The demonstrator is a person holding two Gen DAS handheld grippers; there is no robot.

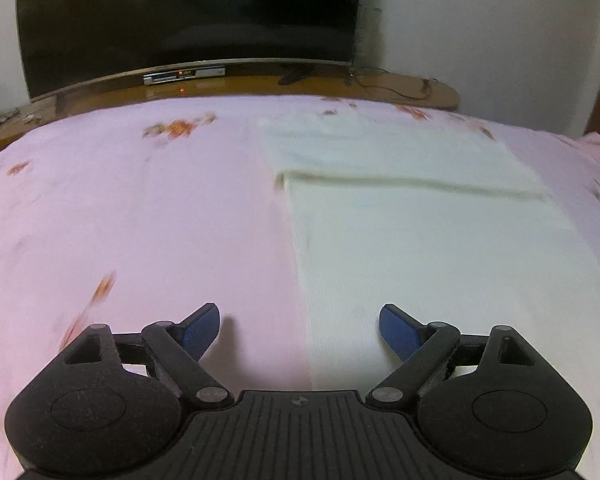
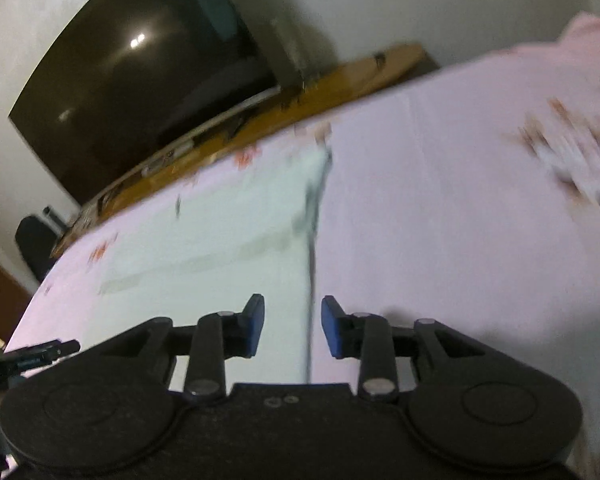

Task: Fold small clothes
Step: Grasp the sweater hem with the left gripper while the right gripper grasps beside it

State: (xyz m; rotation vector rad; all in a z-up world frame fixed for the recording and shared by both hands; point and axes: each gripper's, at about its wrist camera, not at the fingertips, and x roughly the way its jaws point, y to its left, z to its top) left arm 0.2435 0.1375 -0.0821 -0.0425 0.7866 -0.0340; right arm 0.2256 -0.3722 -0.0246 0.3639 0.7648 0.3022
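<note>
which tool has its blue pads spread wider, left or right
The left tool: its blue pads stand far apart over the white cloth's left edge. The right tool's sit much closer together.

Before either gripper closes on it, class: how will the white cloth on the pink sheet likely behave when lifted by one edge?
The white cloth lies flat with a folded layer across it, so it is probably floppy and will drape. It looks thin, likely light. The fold may slide open.
</note>
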